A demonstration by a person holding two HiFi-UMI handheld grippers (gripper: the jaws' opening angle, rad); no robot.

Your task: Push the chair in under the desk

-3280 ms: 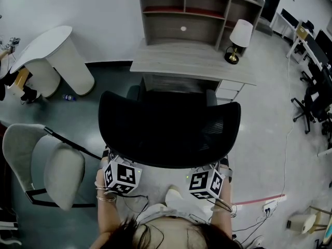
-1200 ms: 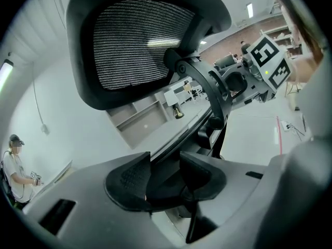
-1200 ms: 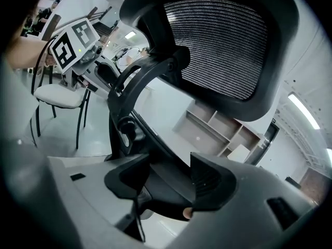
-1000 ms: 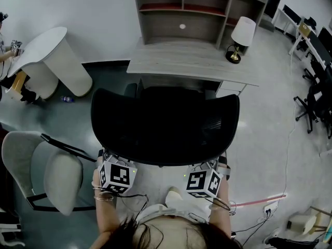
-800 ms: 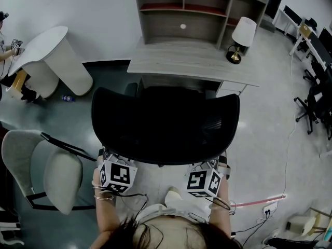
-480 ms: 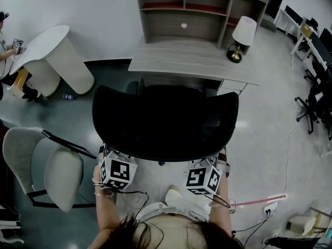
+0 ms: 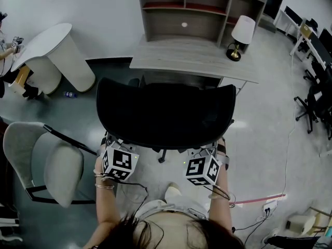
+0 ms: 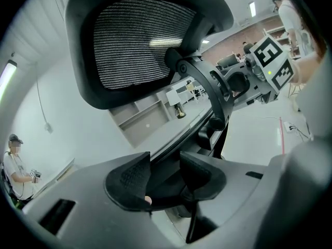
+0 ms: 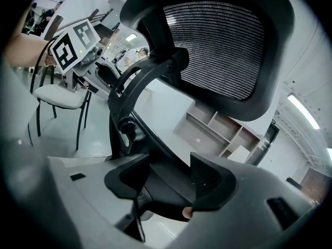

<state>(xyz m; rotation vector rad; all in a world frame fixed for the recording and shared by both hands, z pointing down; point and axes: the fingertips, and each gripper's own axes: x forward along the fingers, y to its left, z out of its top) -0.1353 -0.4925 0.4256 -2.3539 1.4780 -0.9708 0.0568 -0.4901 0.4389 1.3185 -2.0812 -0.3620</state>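
A black office chair with a mesh back stands before the grey wooden desk, its seat partly beneath the desktop. Both grippers sit at the lower rim of the chair's back. My left gripper is at the left corner and my right gripper at the right corner. In the left gripper view the left gripper has the dark rim of the chair filling the space between its pads. The right gripper grips the chair the same way from the other side.
A lamp stands on the desk's right end under a shelf unit. To the left are a grey chair and a white rounded table. Cables and a power strip lie on the floor at right. A person stands far left.
The chair has rolled forward toward the desk, and its back now lies closer to the desktop's edge. Both grippers have moved forward with it, still on the rim.
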